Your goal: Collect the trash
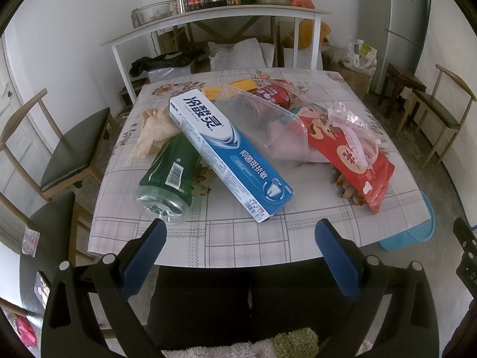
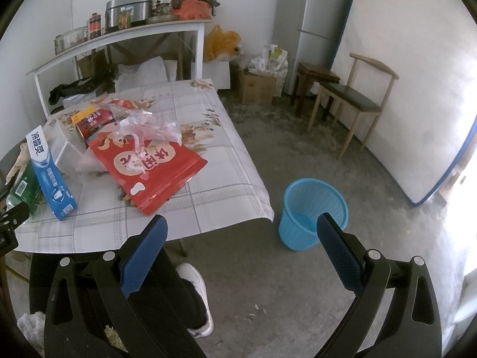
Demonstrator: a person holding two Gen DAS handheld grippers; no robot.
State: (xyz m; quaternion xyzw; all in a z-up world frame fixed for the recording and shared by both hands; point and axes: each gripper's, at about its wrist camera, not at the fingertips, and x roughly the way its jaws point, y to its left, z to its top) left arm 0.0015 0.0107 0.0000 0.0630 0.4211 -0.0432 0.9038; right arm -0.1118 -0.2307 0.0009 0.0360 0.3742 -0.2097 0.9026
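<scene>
Trash is piled on the checked tablecloth (image 1: 244,235): a green plastic bottle (image 1: 168,176) on its side, a blue and white toothpaste box (image 1: 226,152) leaning across it, a clear plastic bag (image 1: 262,122), a red snack bag (image 1: 354,158), a red can (image 1: 275,94) and crumpled beige paper (image 1: 153,132). My left gripper (image 1: 240,232) hovers open at the table's near edge, just short of the bottle and box. My right gripper (image 2: 241,229) is open over the floor beside the table, with the blue bin (image 2: 313,211) ahead on the floor. The red snack bag (image 2: 149,167) lies near the table's right corner.
Wooden chairs stand left of the table (image 1: 74,146) and by the right wall (image 2: 351,98). A white shelf (image 1: 214,18) with pots and jars is behind the table. A fridge (image 2: 313,24), a stool (image 2: 316,77) and bags fill the far corner. A person's legs and white shoe (image 2: 196,280) are below.
</scene>
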